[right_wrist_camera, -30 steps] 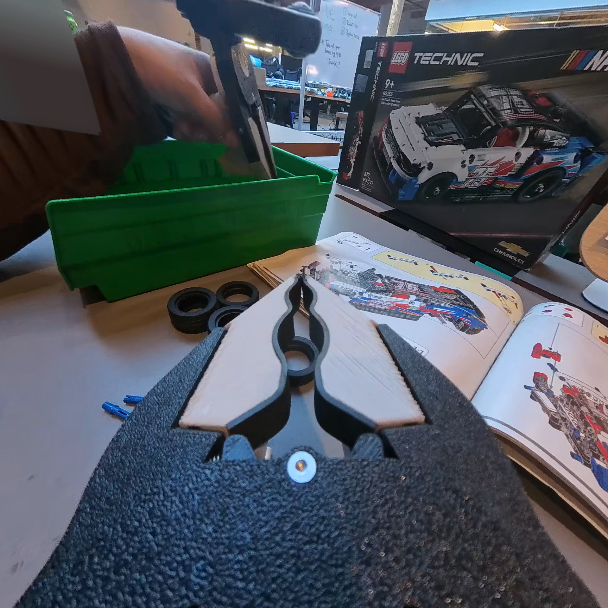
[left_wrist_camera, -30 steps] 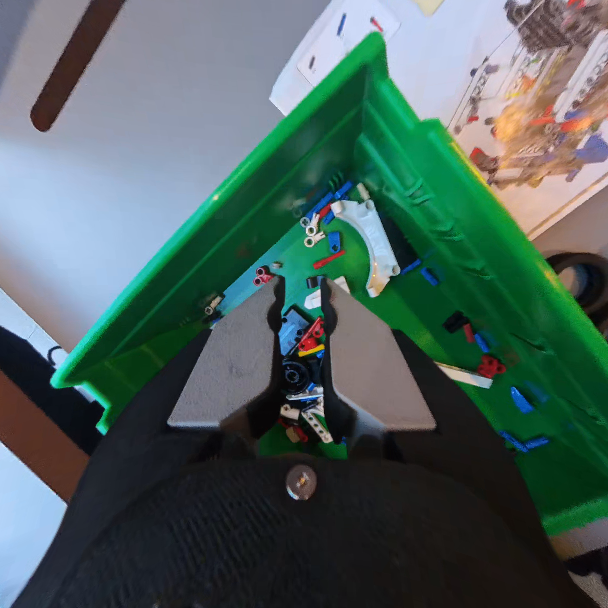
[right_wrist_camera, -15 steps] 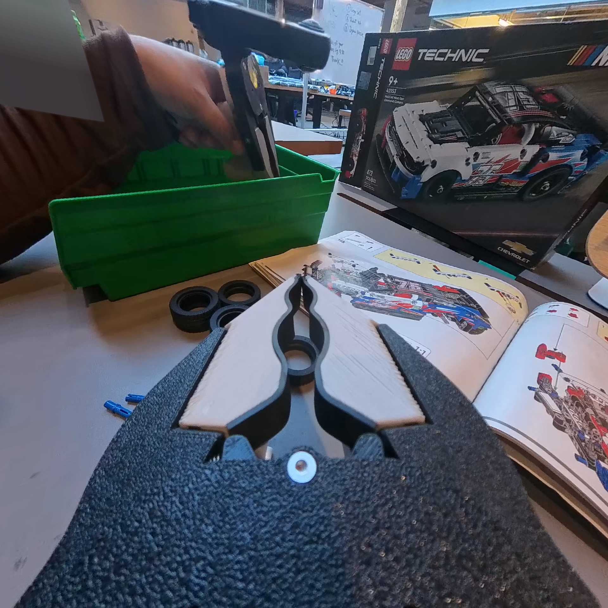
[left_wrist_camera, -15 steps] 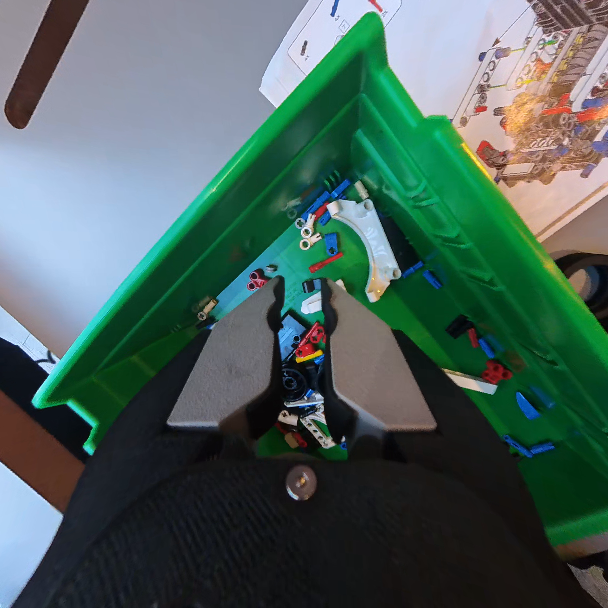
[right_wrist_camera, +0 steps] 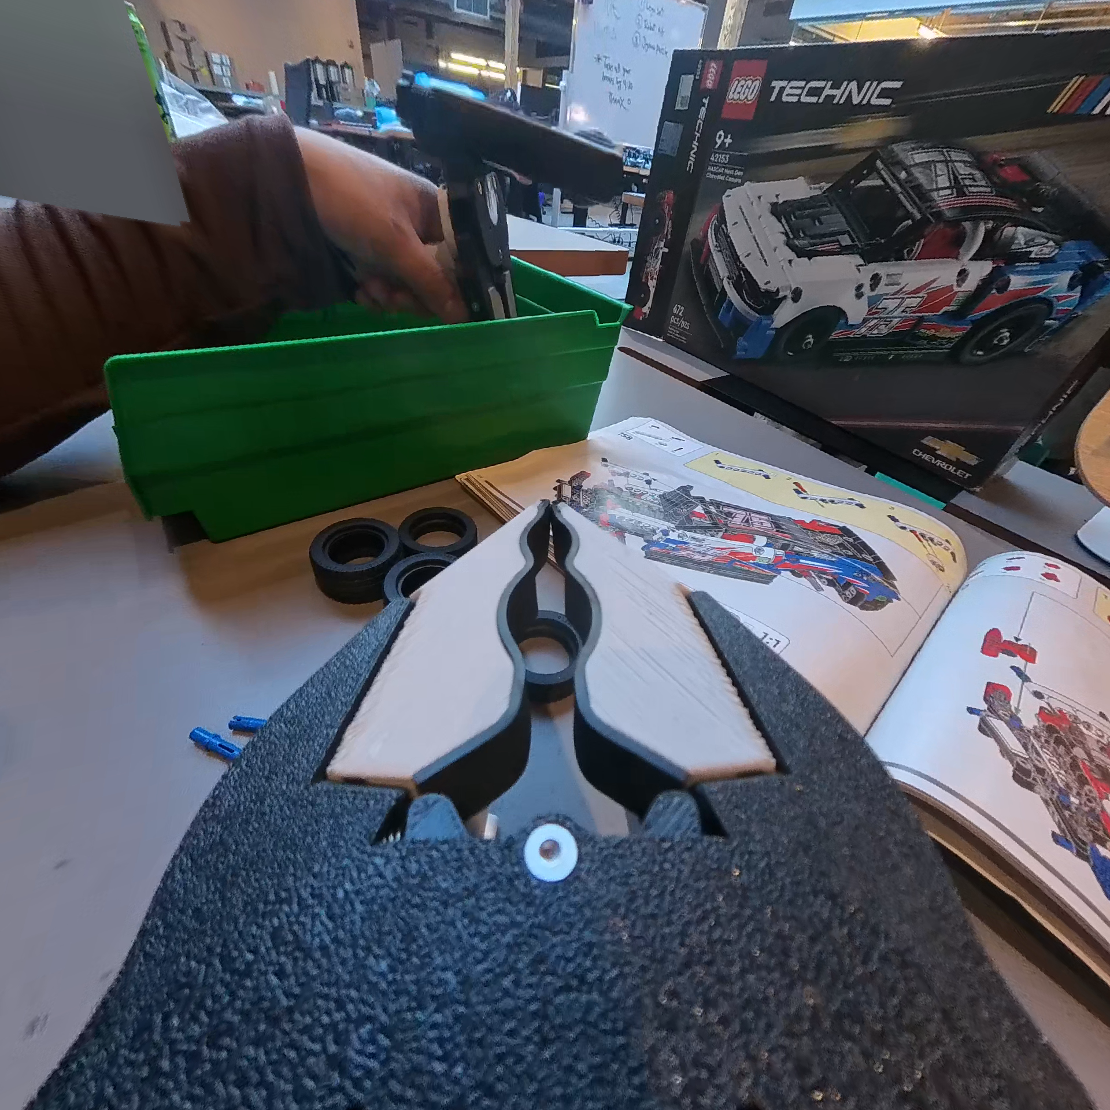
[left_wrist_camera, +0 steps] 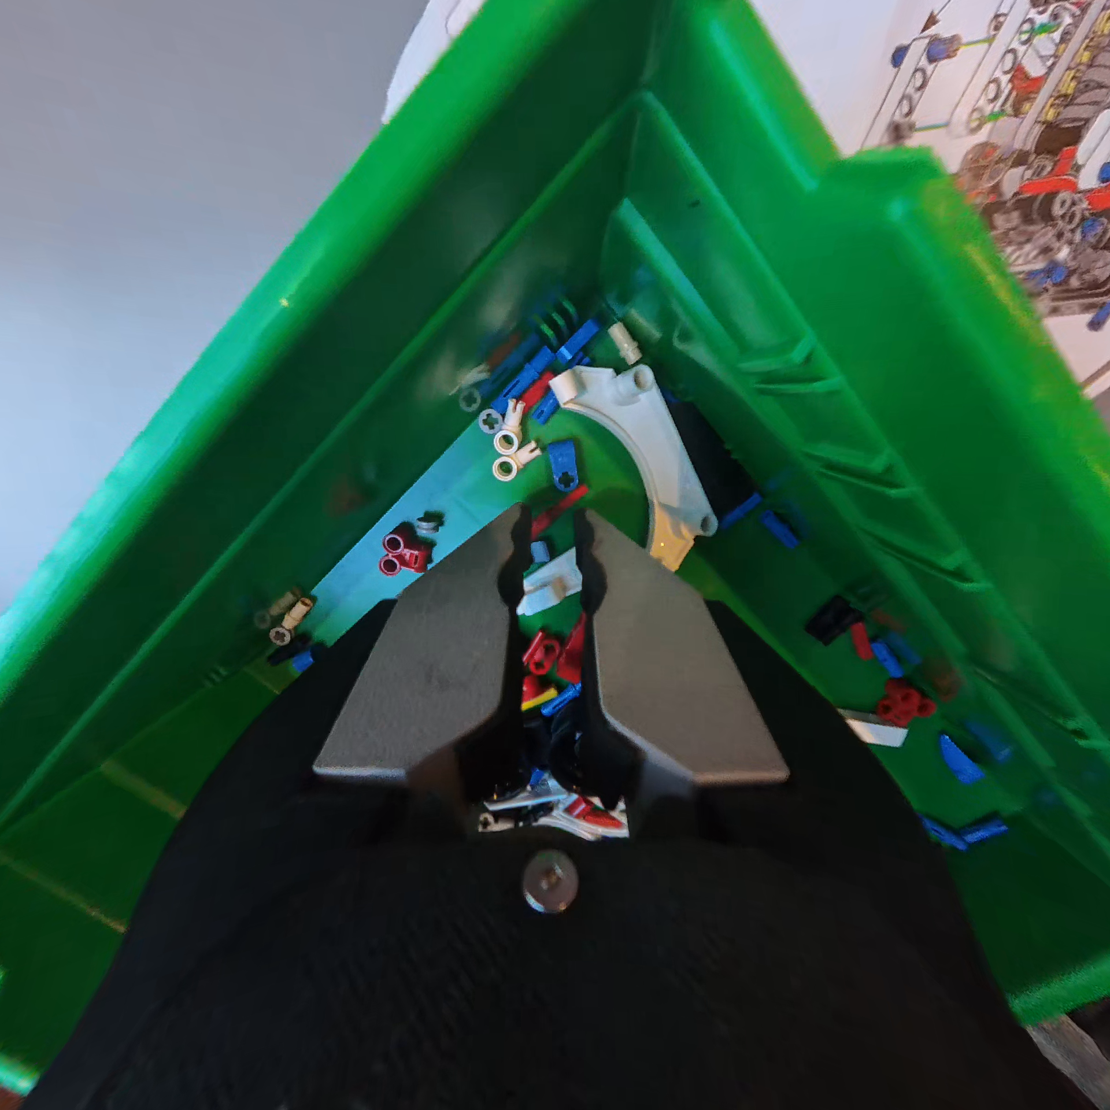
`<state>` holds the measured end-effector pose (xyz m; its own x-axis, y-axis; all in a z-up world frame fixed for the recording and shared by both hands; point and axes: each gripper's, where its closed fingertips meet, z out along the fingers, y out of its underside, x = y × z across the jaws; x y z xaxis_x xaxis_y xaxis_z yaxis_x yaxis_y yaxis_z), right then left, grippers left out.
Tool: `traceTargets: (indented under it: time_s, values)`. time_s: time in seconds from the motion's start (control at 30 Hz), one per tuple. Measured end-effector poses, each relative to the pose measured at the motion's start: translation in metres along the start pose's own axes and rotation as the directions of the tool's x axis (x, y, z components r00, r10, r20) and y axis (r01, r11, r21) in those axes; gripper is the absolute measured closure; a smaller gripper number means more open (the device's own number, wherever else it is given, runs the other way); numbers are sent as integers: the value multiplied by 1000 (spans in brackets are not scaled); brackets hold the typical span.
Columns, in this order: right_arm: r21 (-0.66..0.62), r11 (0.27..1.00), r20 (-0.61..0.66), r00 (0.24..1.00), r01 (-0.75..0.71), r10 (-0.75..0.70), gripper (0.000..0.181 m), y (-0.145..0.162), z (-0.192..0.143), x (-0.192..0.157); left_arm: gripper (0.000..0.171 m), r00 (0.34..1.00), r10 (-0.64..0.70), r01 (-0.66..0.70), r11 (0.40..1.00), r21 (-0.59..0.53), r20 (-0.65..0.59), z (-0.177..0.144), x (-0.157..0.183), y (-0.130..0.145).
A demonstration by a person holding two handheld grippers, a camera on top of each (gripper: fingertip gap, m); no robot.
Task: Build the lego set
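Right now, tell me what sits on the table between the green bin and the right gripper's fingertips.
Three black tyres, clustered together on the bare table just in front of the green bin, left of the right gripper. The right wrist view shows this.

My two handheld grippers and one sleeve

My left gripper has matte grey wedge fingers edged in wavy black, on a smooth black body with a silver screw. My right gripper has pale tan ridged fingers with the same black scalloped edges, a coarse, pebbled black body and a white-ringed screw. I wear a brown sleeve.
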<state>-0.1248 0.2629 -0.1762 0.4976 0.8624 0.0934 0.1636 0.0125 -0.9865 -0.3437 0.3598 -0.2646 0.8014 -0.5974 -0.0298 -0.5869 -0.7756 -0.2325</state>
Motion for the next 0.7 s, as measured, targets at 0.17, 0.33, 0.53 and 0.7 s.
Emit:
traceTargets:
  time_s: [0.17,0.33,0.53,0.7]
  values:
    - [-2,1000,0,1000,7,-7,181,0,0,-1,166,1000,-12,12,1000,0,-13,1,-1,3]
    - [-4,1000,-1,1000,12,-12,181,0,1,-1,170,1000,-7,7,1000,-17,2,0,-2,6]
    - [-7,1000,0,1000,14,-14,181,1,1,-2,171,1000,-15,16,999,44,-6,-12,-1,-5]
    - [-8,1000,0,1000,15,-15,181,1,2,-2,171,998,-48,44,996,83,50,-27,-12,-7]
